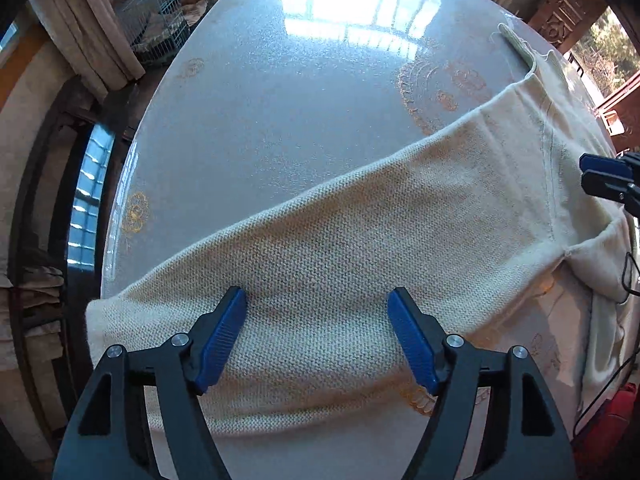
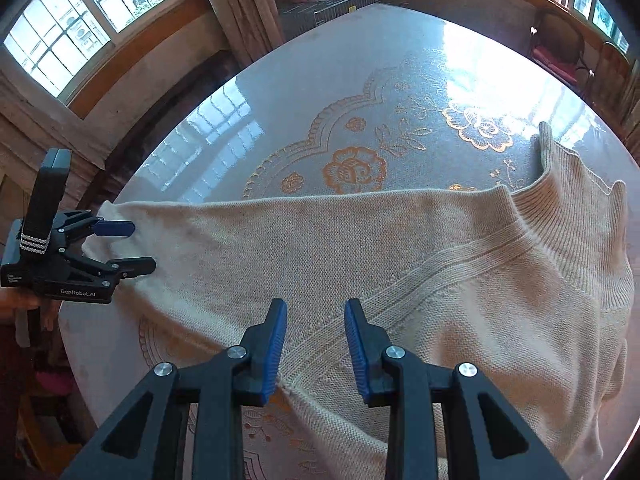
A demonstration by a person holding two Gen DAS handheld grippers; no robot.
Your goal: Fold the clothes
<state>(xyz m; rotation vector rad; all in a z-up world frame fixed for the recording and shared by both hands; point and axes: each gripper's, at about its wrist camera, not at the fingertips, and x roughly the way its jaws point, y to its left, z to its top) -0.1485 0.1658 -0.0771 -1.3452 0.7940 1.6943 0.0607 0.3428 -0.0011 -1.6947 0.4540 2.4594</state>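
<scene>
sweater (image 2: 400, 248): cream knit, sleeve lies toward table (image 2: 320, 92) left edge | left gripper (image 2: 134, 246): reads "GenRobot.AI", fingers spread over sleeve | right gripper (image 2: 316, 344): fingers apart, pinching nothing

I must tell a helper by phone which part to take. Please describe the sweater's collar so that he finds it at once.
Start from the round table with its orange flower pattern. A cream knitted sweater lies spread across its near side. Follow the cloth to its right end: the collar is the raised band there, and only it has coarse vertical ribs and a curved open edge, while the sleeve stretching left is finely knit and flat.
</scene>
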